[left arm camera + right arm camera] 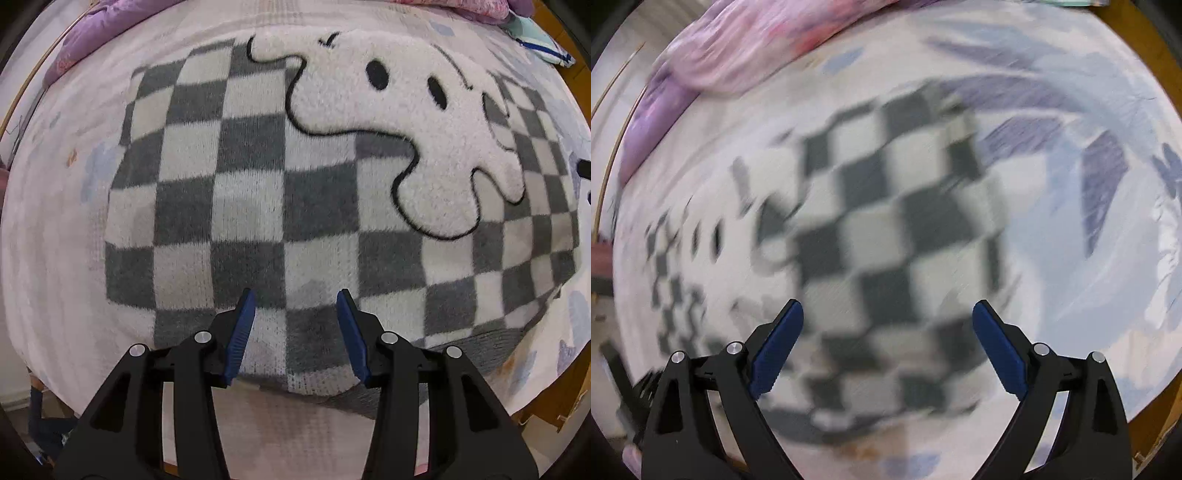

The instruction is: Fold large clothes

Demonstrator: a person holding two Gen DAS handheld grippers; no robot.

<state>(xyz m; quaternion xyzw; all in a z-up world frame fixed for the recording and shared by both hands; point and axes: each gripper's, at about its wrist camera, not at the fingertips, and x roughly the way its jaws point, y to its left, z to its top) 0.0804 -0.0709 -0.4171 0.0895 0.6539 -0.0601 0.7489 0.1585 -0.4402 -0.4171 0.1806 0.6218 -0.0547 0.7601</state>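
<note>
A fluffy grey-and-white checkered sweater [258, 206] lies flat on the bed, with a large white cartoon figure [399, 122] outlined in black on its front. My left gripper [295, 299] hangs above the sweater's near hem, pointing straight down, its blue pads apart and nothing between them. In the right wrist view the picture is smeared by motion. The same checkered sweater [886, 236] fills the middle of it. My right gripper [886, 310] stands wide open above the fabric, holding nothing.
The bedsheet [62, 266] is pale pink with faint blue prints and surrounds the sweater. A purple-pink quilt [92, 40] is bunched at the far left edge; the same quilt [746, 55] shows in the right view. A teal pouch [543, 40] lies at the far right corner.
</note>
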